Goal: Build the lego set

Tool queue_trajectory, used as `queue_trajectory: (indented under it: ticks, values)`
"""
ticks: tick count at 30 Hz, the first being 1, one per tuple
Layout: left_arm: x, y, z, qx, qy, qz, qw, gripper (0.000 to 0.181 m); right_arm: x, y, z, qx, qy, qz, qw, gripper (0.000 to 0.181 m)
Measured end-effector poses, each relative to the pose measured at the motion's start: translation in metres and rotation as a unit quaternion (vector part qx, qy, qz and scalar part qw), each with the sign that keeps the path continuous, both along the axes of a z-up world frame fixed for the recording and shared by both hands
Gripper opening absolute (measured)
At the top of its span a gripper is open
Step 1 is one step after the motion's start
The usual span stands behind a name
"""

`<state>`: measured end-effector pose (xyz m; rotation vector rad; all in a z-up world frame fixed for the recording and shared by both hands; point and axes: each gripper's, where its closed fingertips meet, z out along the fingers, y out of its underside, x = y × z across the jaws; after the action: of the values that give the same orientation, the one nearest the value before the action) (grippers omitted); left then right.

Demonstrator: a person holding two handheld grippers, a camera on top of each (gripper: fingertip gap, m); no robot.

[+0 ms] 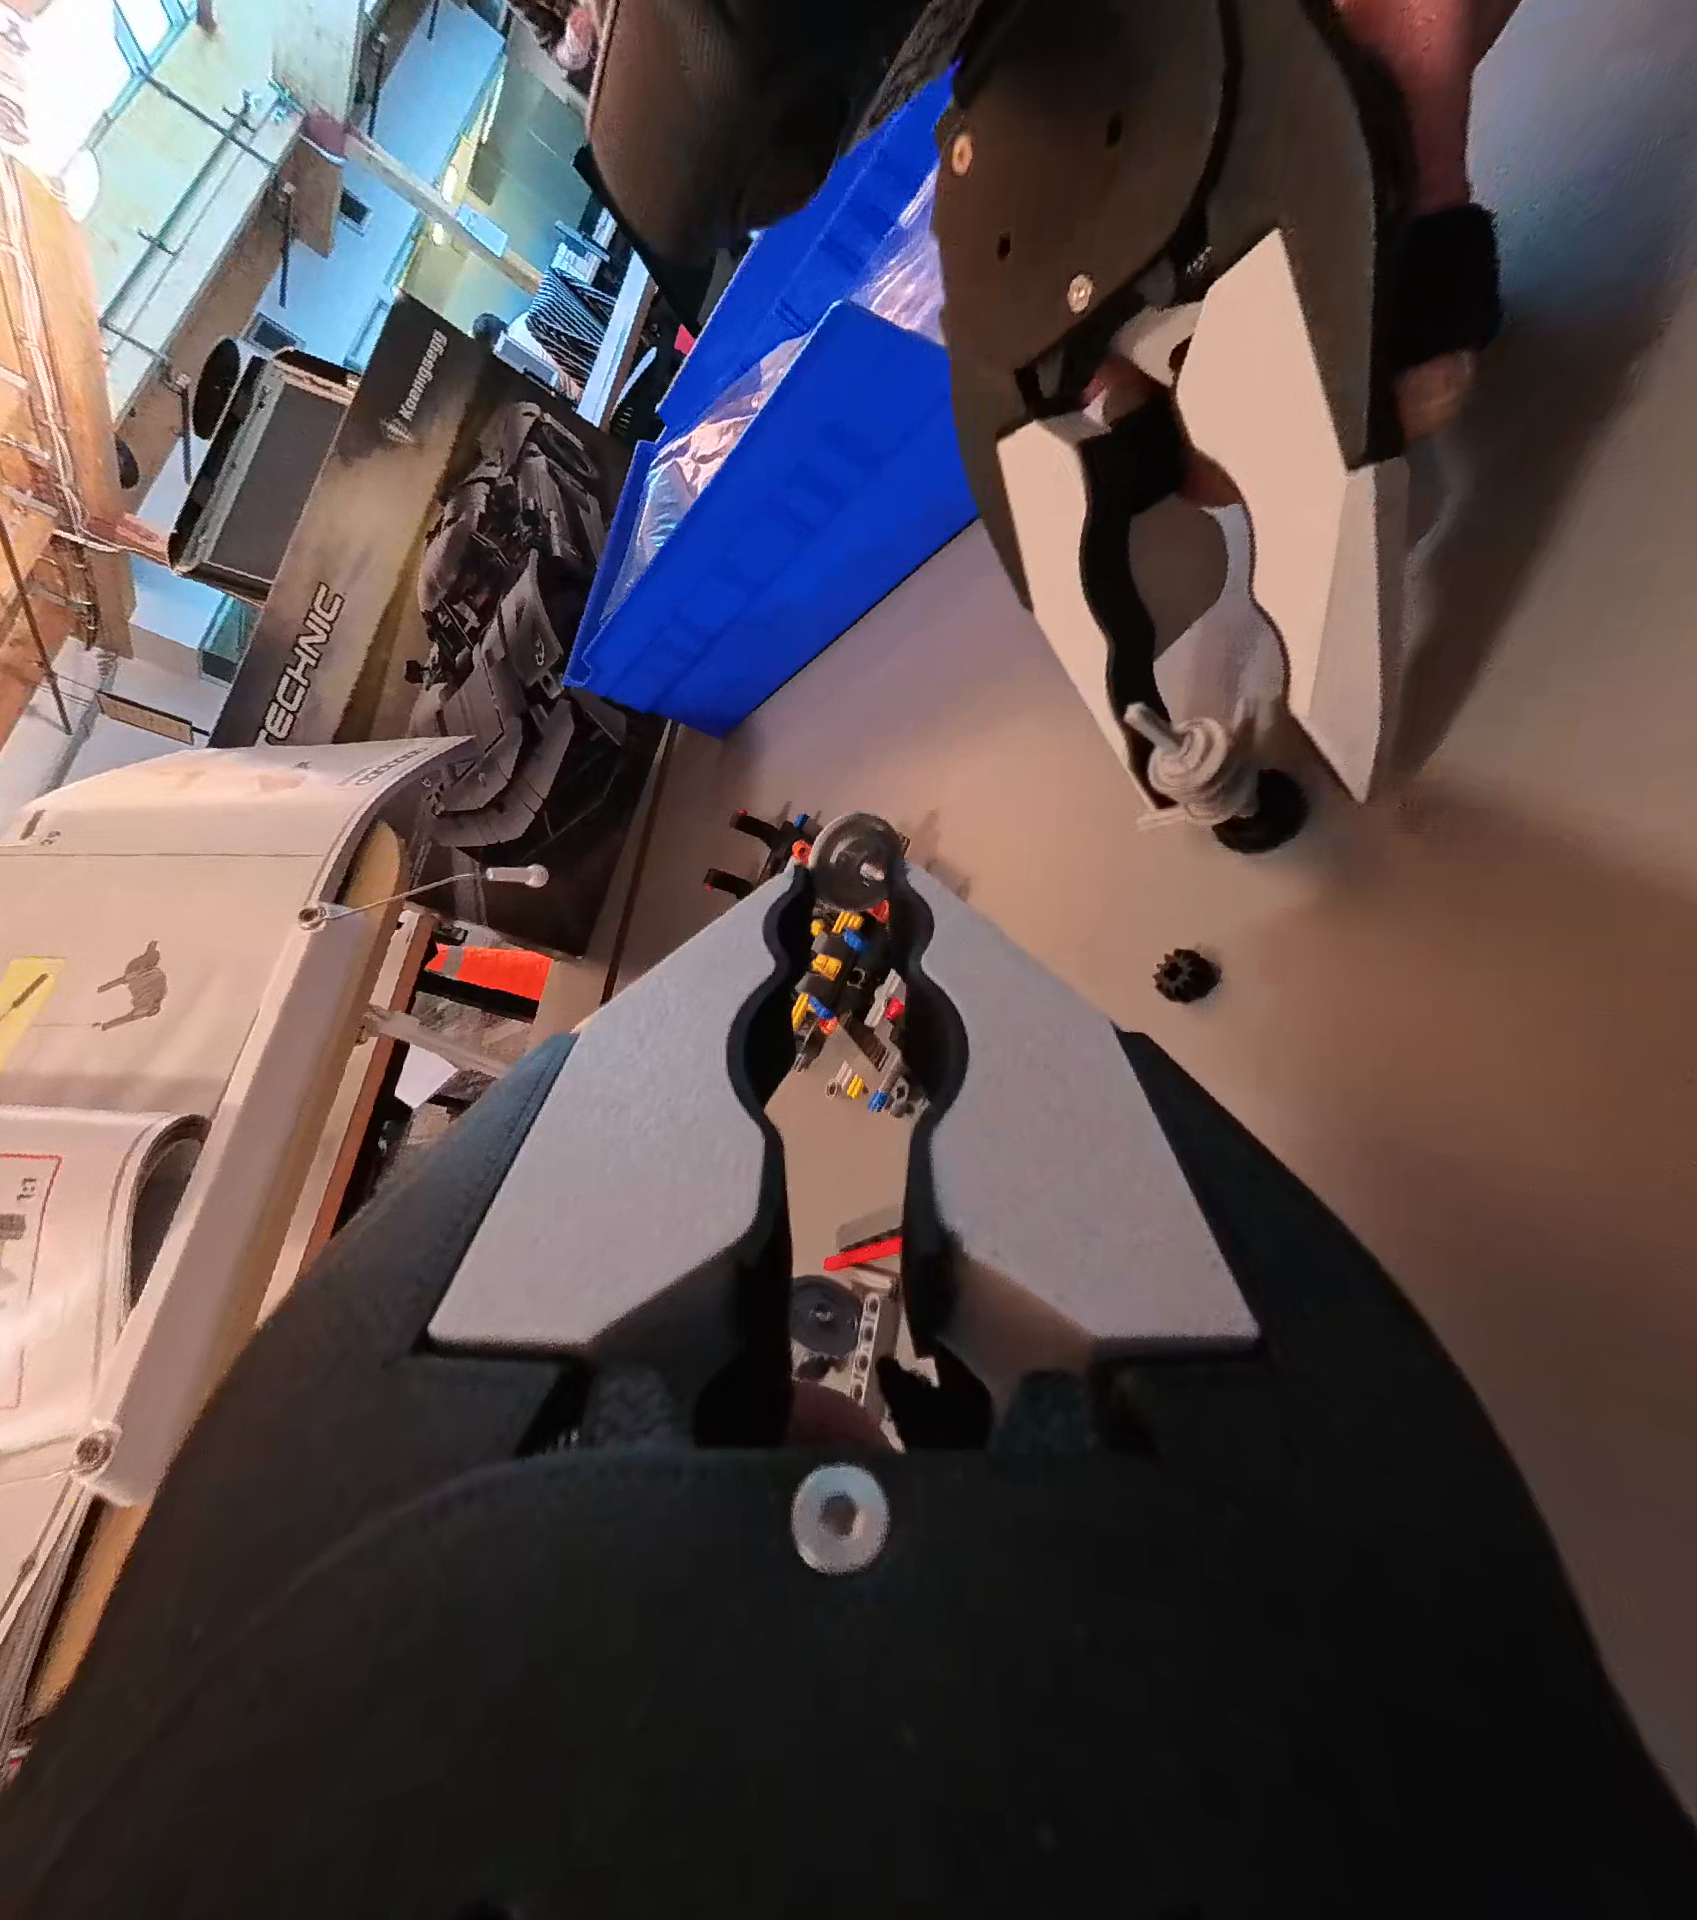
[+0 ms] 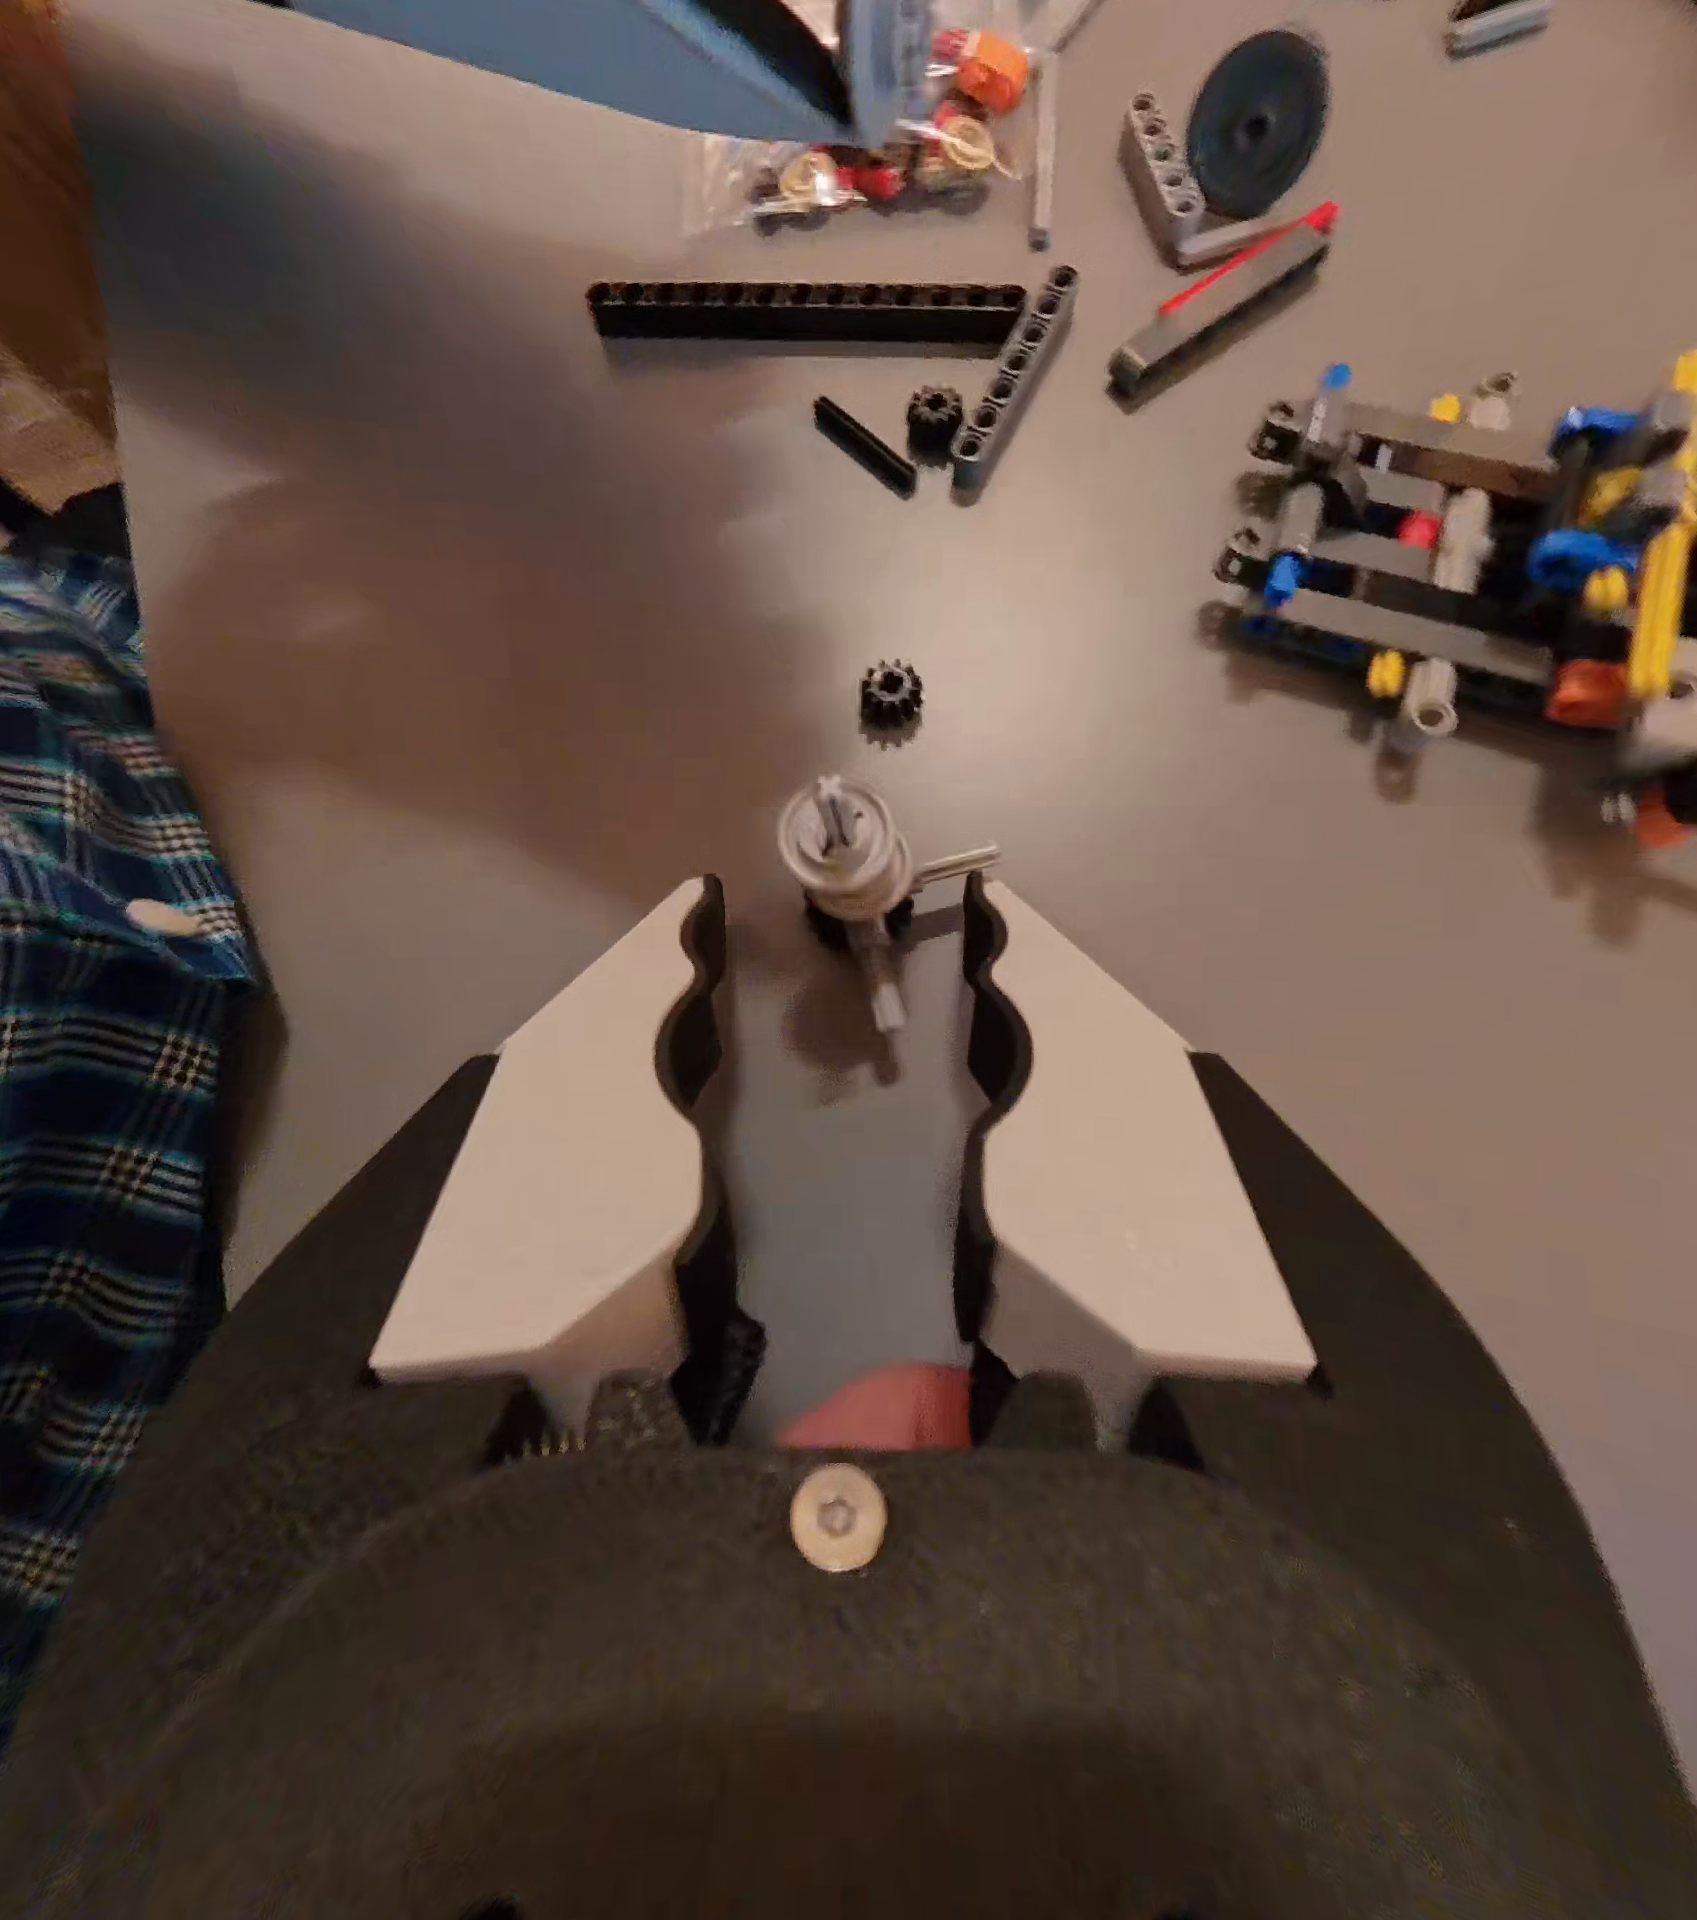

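Observation:
My right gripper (image 2: 844, 896) is open, low over the grey table (image 2: 511, 675). A small grey axle-and-bush piece (image 2: 842, 868) stands upright on a black base between its fingertips, untouched; the gripper (image 1: 1244, 779) and the piece (image 1: 1199, 767) also show in the left wrist view. My left gripper (image 1: 852, 883) is tilted on its side, its jaws nearly closed on a black disc with a grey axle (image 1: 854, 854) at the tips. The part-built multicoloured chassis (image 2: 1488, 571) lies to the right, and shows past the left fingers (image 1: 849, 1003).
A loose black gear (image 2: 891, 693) lies just beyond the grey piece. Farther off lie a long black beam (image 2: 802, 309), a grey beam (image 2: 1015, 379), another black disc (image 2: 1254, 123) and a bag of parts (image 2: 885, 156). Blue bins (image 1: 782, 540) and an open instruction booklet (image 1: 148, 935) sit on the table. One gripper's finger ends stand about 11 cm off the other's. About 4 cm separates my right fingertips from the loose black gear (image 2: 891, 693). It is also in sight in the left wrist view (image 1: 1176, 976).

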<state>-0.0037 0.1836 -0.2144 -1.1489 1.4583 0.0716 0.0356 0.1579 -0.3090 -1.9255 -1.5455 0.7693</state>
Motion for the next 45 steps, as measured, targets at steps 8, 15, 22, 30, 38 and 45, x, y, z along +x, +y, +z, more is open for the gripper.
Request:
queue_trajectory:
  ticks: [8,15,22,30,38,45]
  values:
    - [-0.001,-0.003,-0.002,-0.003,-0.008,0.001,1.0,0.011,-0.008,-0.001,0.003,0.018,-0.024,0.118,0.993,0.053]
    - [0.011,-0.001,0.012,0.013,-0.05,-0.015,0.999,0.011,-0.01,0.016,0.08,-0.029,0.132,0.044,0.99,0.041]
    - [0.021,-0.001,0.026,0.029,-0.083,-0.021,0.996,0.011,-0.023,0.019,0.111,-0.048,0.22,0.024,0.974,0.034]
    - [0.027,-0.013,0.051,0.178,-0.08,-0.022,0.981,0.011,-0.032,0.008,0.139,-0.153,0.306,0.043,0.939,0.029]
    - [0.029,-0.02,0.068,0.26,-0.081,-0.029,0.962,0.011,-0.033,-0.003,0.159,-0.201,0.365,0.067,0.906,0.014]
    - [0.025,-0.013,0.066,0.238,-0.096,-0.02,0.966,0.011,-0.034,0.006,0.157,-0.029,0.328,0.048,0.943,0.014]
